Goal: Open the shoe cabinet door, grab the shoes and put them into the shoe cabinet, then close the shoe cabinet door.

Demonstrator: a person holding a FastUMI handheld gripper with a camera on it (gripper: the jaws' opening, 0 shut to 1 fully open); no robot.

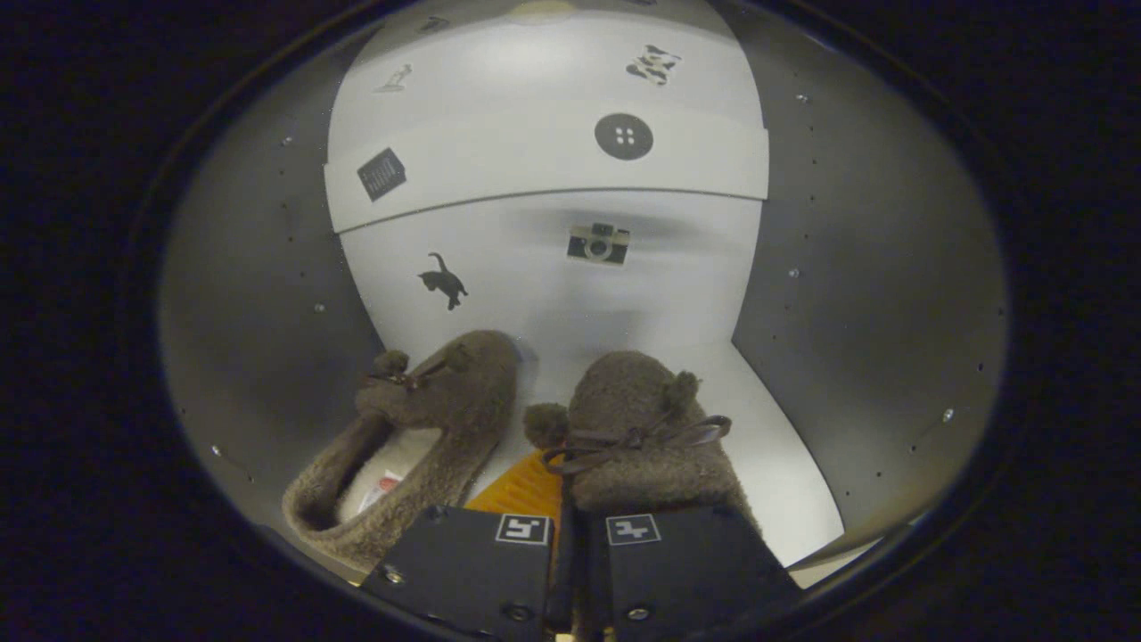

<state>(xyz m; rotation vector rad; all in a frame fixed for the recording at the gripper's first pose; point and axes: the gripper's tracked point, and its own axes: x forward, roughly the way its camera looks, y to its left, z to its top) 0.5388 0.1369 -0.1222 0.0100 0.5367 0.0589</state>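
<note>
Right shoe (646, 446): brown fuzzy slipper, rounded toe aimed at the cabinet's back panel, a thin dark ribbon bow across the top with two fluffy pompoms. It sits on the pale cabinet floor, directly ahead of the fingers; its heel end runs in under them.
Left shoe (419, 437): matching slipper, just beside the first on the left, angled so its toe leans toward the other. Opening faces up; pale plush lining inside with a small tag on the insole. Same bow and pompom at the toe.
Texture: both shoes a short curly pile, soft, matte; the ribbon smooth.
Gripper (566, 535): fingers drawn close together, only a narrow slit between them, and the edge of the right shoe's heel collar sits in that slit, so it is pinching that shoe. Each finger is a flat block with a small square marker on top.
Orange piece (526, 489): ribbed, between the two shoes just ahead of the left finger; what it is, cannot tell.
Cabinet interior (820, 294): grey side walls with rows of small holes and a few screws; smooth white floor and back.
Back panel (553, 152): white, split by a horizontal seam, with dark stickers: a cat, a camera, a button, others too small to tell.
</note>
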